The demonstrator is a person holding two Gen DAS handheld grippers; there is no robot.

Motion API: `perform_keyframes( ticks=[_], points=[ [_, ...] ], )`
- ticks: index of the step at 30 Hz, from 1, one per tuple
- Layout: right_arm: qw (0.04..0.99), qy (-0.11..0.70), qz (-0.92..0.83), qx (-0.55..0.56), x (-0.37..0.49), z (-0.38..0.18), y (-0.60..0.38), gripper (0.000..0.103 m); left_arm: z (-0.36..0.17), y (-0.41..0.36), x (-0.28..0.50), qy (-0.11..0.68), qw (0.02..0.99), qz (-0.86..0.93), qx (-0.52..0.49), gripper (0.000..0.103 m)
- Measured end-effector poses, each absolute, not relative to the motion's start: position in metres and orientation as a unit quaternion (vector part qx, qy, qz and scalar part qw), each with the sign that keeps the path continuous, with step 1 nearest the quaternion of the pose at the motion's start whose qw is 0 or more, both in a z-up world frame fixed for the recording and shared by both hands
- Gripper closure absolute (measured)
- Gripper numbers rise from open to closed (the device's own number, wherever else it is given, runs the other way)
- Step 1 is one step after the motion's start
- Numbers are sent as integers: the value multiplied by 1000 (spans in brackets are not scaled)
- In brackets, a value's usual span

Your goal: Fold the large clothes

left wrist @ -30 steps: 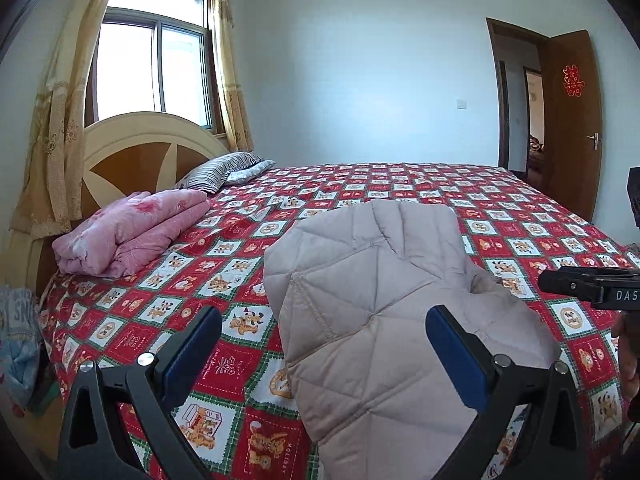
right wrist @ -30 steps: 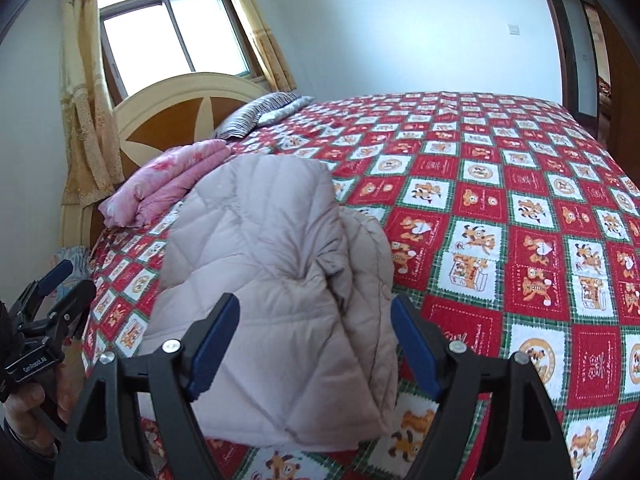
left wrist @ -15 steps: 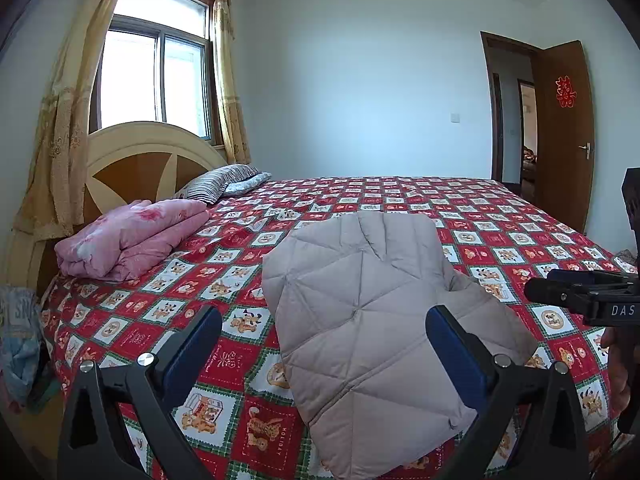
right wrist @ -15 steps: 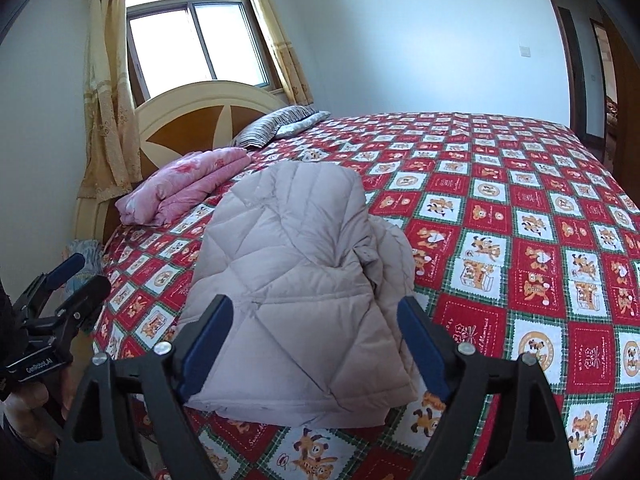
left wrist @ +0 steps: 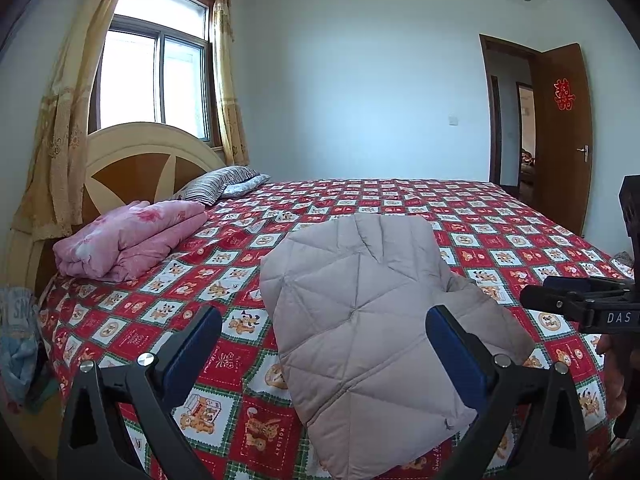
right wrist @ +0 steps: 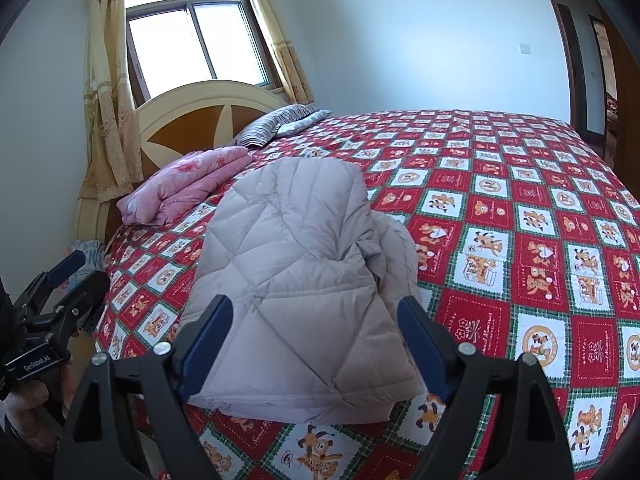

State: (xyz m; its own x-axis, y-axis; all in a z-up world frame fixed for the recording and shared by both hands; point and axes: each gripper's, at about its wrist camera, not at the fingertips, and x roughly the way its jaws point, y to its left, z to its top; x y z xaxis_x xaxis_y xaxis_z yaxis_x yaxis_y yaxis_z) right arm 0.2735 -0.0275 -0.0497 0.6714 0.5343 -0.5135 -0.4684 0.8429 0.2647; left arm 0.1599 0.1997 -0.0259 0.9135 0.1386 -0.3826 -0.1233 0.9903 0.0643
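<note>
A folded beige quilted down jacket (left wrist: 360, 312) (right wrist: 296, 280) lies on the bed with the red cartoon-check cover (left wrist: 500, 240) (right wrist: 520, 240), near its front edge. My left gripper (left wrist: 318, 320) is open, held a little short of the jacket, with nothing between its blue pads (left wrist: 192, 344). My right gripper (right wrist: 314, 308) is also open and stands clear of the jacket's near hem, empty. The right gripper (left wrist: 580, 304) shows at the right edge of the left wrist view. At the left of the right wrist view is the left gripper (right wrist: 60, 288).
A folded pink quilt (left wrist: 128, 240) (right wrist: 188, 188) and striped pillows (left wrist: 224, 188) lie by the wooden headboard (left wrist: 132, 160). Behind it are a window and curtains (left wrist: 64, 120). A brown door (left wrist: 560, 140) stands open at the right. Cloth (left wrist: 16, 336) hangs beside the bed's left corner.
Both grippers drew back from the jacket and tilted up slightly, so more bed cover shows in front of it. The right jaws widened a little. Nothing moved in the last half second.
</note>
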Motion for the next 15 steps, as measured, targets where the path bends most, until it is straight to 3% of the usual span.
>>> perform_keyframes(
  ticks=[15],
  points=[
    [912,299,274,61,274,-52,-30,16,-29,203,160,196,978,70,17,1]
  ],
)
